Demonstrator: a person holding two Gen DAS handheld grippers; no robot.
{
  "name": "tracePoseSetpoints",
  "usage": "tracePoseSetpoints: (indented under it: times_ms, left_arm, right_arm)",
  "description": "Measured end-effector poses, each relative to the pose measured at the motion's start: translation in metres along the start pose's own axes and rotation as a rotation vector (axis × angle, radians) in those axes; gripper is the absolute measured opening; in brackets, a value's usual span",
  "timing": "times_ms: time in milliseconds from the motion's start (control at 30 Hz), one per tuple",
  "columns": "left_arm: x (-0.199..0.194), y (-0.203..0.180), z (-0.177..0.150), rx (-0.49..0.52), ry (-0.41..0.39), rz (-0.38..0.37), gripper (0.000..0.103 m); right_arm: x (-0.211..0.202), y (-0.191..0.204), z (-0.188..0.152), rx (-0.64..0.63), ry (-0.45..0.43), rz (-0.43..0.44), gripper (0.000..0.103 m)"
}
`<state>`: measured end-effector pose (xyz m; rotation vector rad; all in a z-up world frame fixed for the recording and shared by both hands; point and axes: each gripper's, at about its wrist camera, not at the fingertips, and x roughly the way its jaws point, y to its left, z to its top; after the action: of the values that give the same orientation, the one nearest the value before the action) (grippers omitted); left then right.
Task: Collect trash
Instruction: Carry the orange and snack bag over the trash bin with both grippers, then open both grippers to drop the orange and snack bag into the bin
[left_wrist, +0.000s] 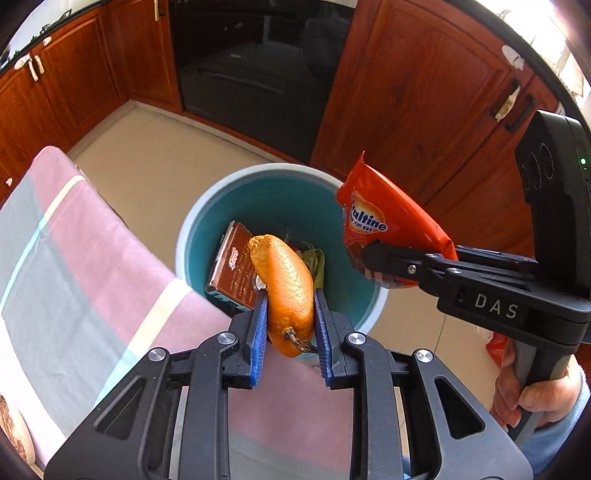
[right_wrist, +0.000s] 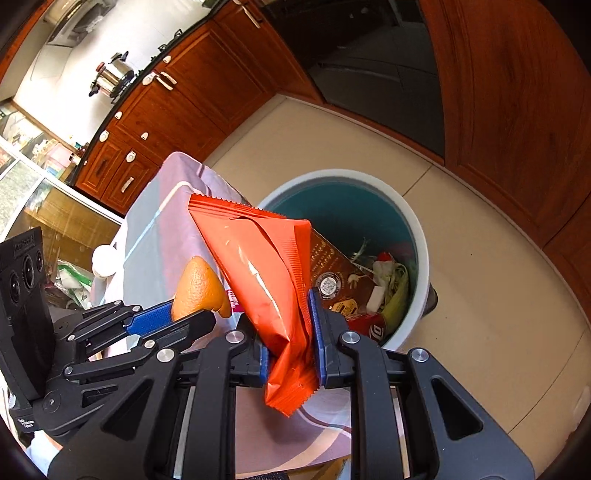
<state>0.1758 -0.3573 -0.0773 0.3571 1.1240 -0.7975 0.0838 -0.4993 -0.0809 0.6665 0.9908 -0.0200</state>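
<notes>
Left wrist view: While both grippers point down toward the floor, the left gripper has its blue pads clamped on a piece of orange peel, stem end toward the camera.
Peel position: it hangs over the near rim of the trash bin, so letting go would probably drop it inside.
Bin contents: a brown carton and some greenish scraps already lie at the bottom.
Right gripper from here: the right gripper comes in from the right, pinching an orange snack wrapper by its lower end above the bin's right rim; a hand grips its handle.
Table: a striped pink and grey cloth covers the surface beside the bin.

Right wrist view: the right gripper is closed on the wrapper, which stands up crumpled between the pads.
Why held so: gripped low, the wrapper's bulk leans toward the bin, which I judge eases a clean drop.
Left gripper from here: the left gripper sits at left with the peel wedged between its pads, over the cloth's edge.
Extra trash: a red can lies inside the bin.
</notes>
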Motion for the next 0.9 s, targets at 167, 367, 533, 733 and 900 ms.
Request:
tracePoseSetpoints:
  times_ms: [167, 367, 533, 733, 900]
  left_arm:
    - [0.013, 0.002, 0.005, 0.003, 0.021, -0.007, 0.025]
    - [0.013, 0.007, 0.003, 0.002, 0.023, -0.004, 0.035]
    - [0.003, 0.008, 0.005, -0.009, -0.021, 0.019, 0.069]
    - [-0.006, 0.011, 0.003, -0.045, -0.015, 0.009, 0.083]
    - [-0.017, 0.013, -0.005, -0.062, -0.033, 0.011, 0.094]
  right_arm:
    - [0.01, -0.007, 0.003, 0.012, 0.015, -0.001, 0.023]
    - [0.014, -0.012, 0.006, 0.028, 0.01, 0.015, 0.046]
    - [0.008, -0.009, 0.007, 0.043, -0.014, 0.017, 0.078]
    - [0.003, -0.004, 0.005, 0.075, -0.019, 0.004, 0.085]
    - [0.002, -0.001, 0.001, 0.085, -0.004, -0.007, 0.085]
